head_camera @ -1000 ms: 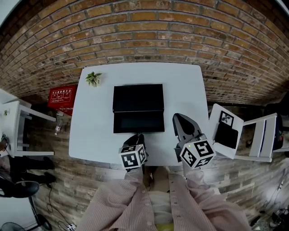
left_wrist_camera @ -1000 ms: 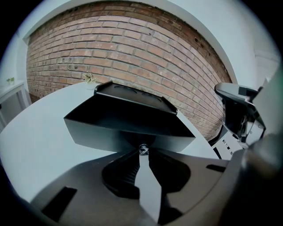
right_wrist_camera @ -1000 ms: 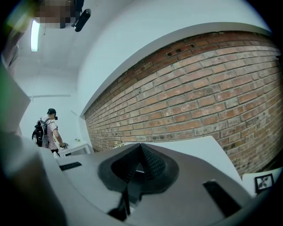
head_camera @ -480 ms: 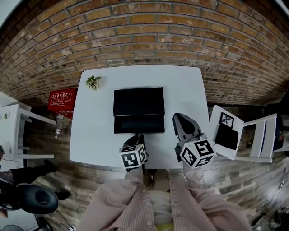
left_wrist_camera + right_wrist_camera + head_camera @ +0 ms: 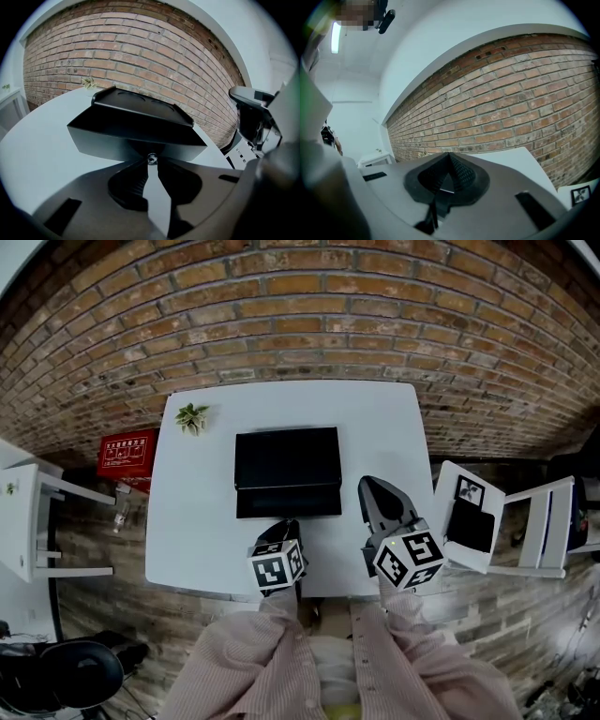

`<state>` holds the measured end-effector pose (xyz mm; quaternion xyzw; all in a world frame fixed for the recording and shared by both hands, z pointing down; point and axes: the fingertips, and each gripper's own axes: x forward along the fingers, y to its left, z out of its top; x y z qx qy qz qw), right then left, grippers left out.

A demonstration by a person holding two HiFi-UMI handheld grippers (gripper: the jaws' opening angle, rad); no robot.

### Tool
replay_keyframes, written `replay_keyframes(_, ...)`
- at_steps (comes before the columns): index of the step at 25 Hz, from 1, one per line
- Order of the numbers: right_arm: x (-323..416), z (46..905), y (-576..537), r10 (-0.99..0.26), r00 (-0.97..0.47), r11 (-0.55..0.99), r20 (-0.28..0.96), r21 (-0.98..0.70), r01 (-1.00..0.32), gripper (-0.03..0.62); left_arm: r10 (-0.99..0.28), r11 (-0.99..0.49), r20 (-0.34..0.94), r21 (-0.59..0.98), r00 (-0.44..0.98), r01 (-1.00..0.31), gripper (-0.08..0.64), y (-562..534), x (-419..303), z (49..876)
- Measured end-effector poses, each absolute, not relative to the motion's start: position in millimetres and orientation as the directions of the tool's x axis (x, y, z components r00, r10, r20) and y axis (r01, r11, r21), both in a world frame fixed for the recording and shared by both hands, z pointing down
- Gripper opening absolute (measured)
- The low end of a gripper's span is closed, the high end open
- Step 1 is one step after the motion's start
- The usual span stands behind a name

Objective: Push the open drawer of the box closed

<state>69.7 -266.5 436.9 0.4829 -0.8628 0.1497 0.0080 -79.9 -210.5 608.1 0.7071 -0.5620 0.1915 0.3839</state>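
Box (image 5: 287, 457), black and low, sits in the middle of the white desk (image 5: 197, 512), its long axis parallel to the desk's near edge. Its drawer (image 5: 289, 502) faces that near edge and sticks out as a narrow strip.

The head view shows this layout from above, plus a small plant (image 5: 191, 416) at the desk's far left corner, by the brick wall (image 5: 300, 324). Only the left gripper view shows the drawer's small knob (image 5: 151, 158), centred on the front panel; from above, the gripper hides it.

The left gripper (image 5: 151, 162) has its fingers nearly together, tips pinching the knob. The right gripper (image 5: 449, 157) hovers over the desk's near right part, fingers pressed together and empty. Its own view shows only the desk's far edge and the wall, not the box.
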Motion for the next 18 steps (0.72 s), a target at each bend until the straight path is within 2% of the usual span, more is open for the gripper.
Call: replay_keyframes(18, 72, 438, -284, -0.849, -0.503, 0.458, 0.162, -0.249, -0.853, 0.003, -0.642, -0.092, 0.701, 0.332, 0.311, -0.939, 0.06, -239, -80, 608)
